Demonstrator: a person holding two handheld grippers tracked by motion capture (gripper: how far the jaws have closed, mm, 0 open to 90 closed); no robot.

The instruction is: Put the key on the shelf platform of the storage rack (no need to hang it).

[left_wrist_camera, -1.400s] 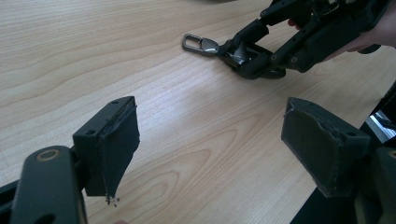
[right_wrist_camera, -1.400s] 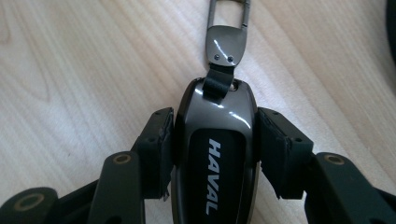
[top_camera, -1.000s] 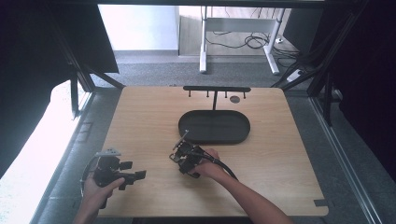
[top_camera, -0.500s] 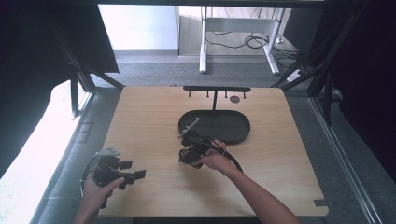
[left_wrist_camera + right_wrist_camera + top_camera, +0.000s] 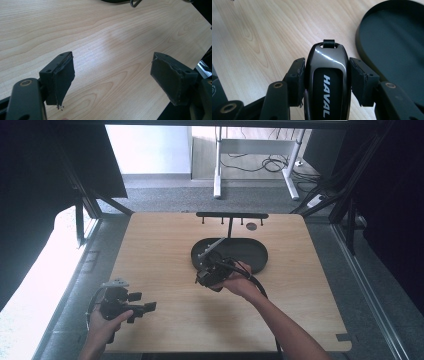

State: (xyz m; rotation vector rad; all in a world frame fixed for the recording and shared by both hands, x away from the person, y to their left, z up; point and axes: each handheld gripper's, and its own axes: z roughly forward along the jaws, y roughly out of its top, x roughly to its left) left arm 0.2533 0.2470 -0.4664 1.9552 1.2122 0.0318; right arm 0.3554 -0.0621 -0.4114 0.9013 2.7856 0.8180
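My right gripper [image 5: 327,63] is shut on a glossy dark key fob [image 5: 328,77] marked HAVAL, with a small loop at its far end. Its pads press both sides of the fob above the wood. In the high view the right gripper [image 5: 206,271] hangs at the near left edge of a black oval tray [image 5: 257,254], whose rim [image 5: 359,42] lies just right of the fob. My left gripper [image 5: 144,301] rests at the table's front left, open; nothing lies between its fingers [image 5: 62,75] but bare wood.
A black rack with small hooks [image 5: 231,215] stands at the table's far edge behind the tray, and a small round tag [image 5: 251,226] hangs from it. The wooden table [image 5: 310,300] is framed by dark struts left and right.
My right gripper has risen and moved away from the person toward the tray, carrying the key fob. The left gripper has stayed where it was.
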